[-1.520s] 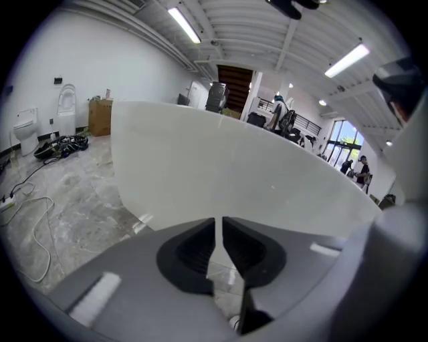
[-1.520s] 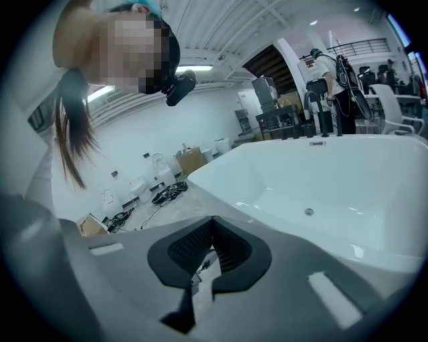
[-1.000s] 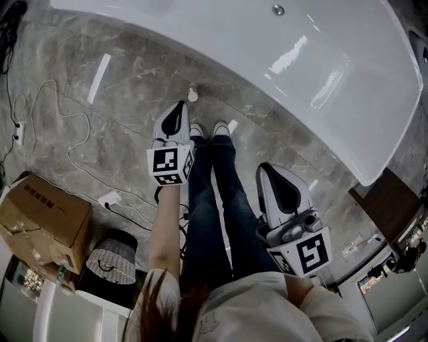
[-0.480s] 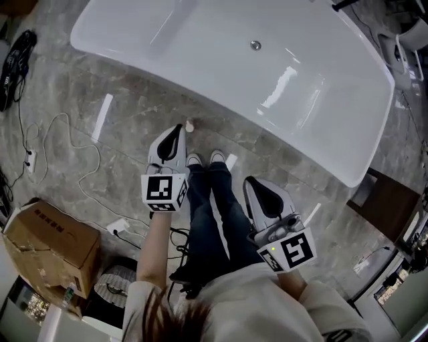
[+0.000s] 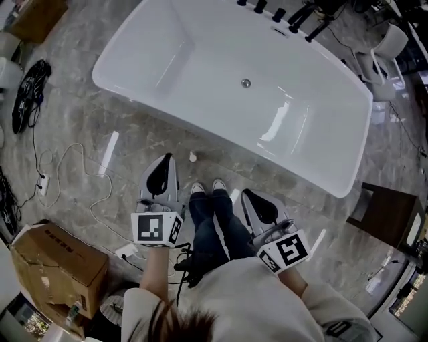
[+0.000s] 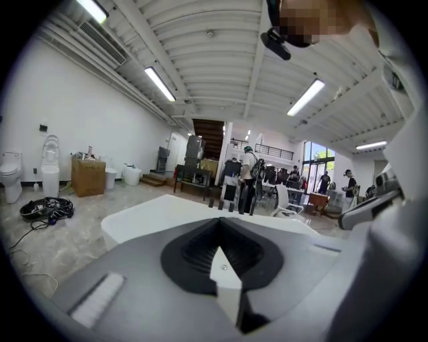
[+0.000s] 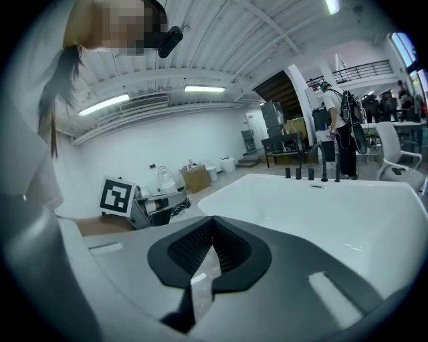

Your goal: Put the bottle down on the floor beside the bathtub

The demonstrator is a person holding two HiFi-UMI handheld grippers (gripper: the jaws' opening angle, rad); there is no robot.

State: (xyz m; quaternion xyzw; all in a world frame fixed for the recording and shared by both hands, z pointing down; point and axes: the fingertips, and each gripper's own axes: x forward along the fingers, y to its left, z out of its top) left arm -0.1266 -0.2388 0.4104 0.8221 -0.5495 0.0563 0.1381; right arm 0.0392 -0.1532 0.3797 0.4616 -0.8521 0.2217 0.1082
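The small pale bottle (image 5: 192, 157) stands alone on the marble floor, just in front of the white bathtub (image 5: 200, 60). My left gripper (image 5: 166, 160) hangs a short way back from the bottle, jaws shut and empty. My right gripper (image 5: 249, 196) is further right, beside the person's shoes (image 5: 206, 188), also shut with nothing in it. In the left gripper view the shut jaws (image 6: 219, 230) point over the bathtub rim (image 6: 147, 215). The right gripper view shows its closed jaws (image 7: 212, 224), the tub (image 7: 334, 214) and the left gripper's marker cube (image 7: 118, 196).
A cardboard box (image 5: 57, 264) sits at the lower left, with white cables (image 5: 67, 174) and a black bundle (image 5: 27, 93) on the floor to the left. A dark side table (image 5: 391, 214) stands at the right. Black taps (image 5: 281, 12) line the tub's far edge.
The view has pulled back and more of the tub shows. Both grippers have drawn back toward the person's body, away from the bottle, which stays on the floor.
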